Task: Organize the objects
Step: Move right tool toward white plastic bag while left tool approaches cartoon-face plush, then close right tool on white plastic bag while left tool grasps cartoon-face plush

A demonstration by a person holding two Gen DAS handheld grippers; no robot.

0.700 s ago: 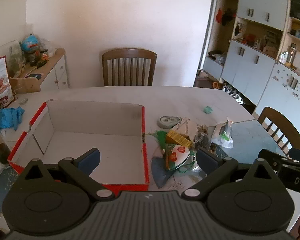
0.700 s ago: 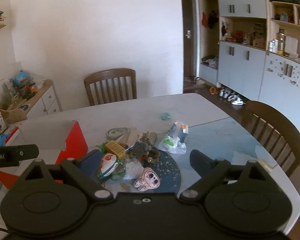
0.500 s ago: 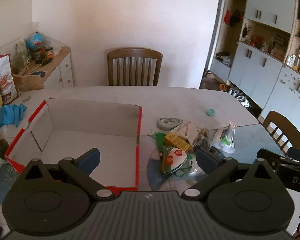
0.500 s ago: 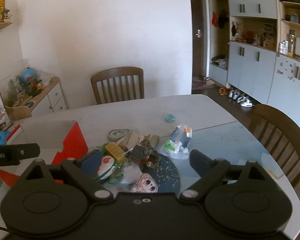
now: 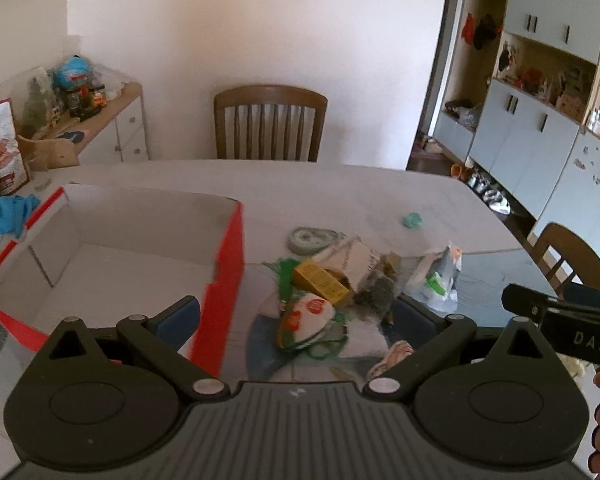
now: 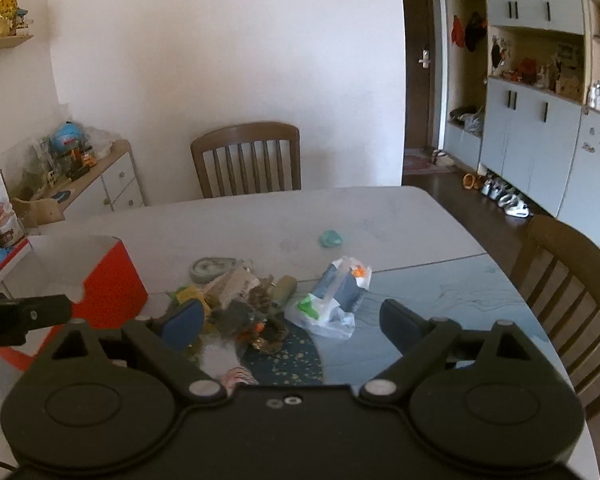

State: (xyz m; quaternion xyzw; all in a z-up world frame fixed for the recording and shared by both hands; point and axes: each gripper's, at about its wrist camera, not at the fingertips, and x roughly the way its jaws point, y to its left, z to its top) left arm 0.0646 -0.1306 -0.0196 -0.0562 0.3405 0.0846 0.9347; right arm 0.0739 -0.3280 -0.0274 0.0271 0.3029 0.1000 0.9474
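Red cardboard edges frame the open box (image 5: 112, 256), its inside plain white and bare, sitting on the left part of the pale table (image 5: 340, 188). Just beside its right wall lies the heap of small clutter (image 5: 340, 284): a yellow rectangular carton (image 5: 320, 280), a rounded white pouch with red and orange prints (image 5: 306, 314) tangled in green string, crumpled paper wrappers, and a soft clear plastic bag (image 6: 332, 296) holding something blue, green and orange. A flat grey-green oval tin (image 5: 314, 238) rests behind the heap, and a small teal lump (image 6: 331, 238) sits alone, farther out on the tabletop. Under the near part of the heap is a dark blue round mat with speckles (image 6: 292, 356).

The left gripper (image 5: 296, 316) hangs above the box's near right corner and the heap, its 2 matte black fingers with blue pads spread wide and holding nothing. The right gripper (image 6: 292, 320) hovers over the heap from the other side, likewise gaping and empty; its left pad (image 6: 184, 320) overlaps the clutter in view, though I can't tell whether it touches.

A slatted brown wooden chair (image 5: 270, 124) stands at the far side of the table, and another (image 6: 572, 280) curves in at the right. A low cabinet (image 5: 112, 132) along the left wall is crowded with jars and packets.
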